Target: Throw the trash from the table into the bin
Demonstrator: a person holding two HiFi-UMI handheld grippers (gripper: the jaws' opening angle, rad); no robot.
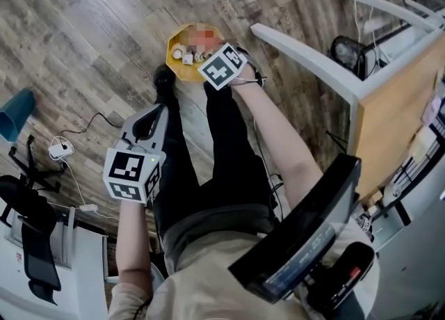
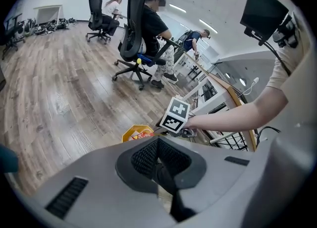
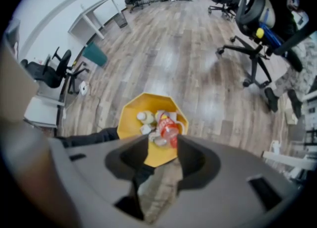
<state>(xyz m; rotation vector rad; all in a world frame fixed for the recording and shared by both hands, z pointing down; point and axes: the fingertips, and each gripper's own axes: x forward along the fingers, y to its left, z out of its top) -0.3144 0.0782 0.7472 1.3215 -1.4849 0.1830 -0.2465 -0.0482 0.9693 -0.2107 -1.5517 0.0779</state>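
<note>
The right tongs (image 3: 159, 165) hang almost straight down over the yellow bin (image 3: 130, 117), which stands on the wood floor (image 1: 83, 33) at twelve o'clock from the person's feet. The jaws stand apart with nothing pressed between them, and the bin's contents show through the gap. That position suits a drop: anything let go here falls inside the rim.

The left tongs (image 2: 163, 180) are closed together on nothing and held off at about eight o'clock from the bin, probably to keep clear of the working arm.

The trash lies in a heap on the bin's far side. A red bottle (image 3: 168, 128) lies tilted beside a pale bottle (image 3: 144, 117), with crumpled whitish scraps between them.

The surface (image 1: 396, 103) sits at three o'clock, its wooden top seen only at an edge, so I cannot tell whether more trash remains there.
</note>
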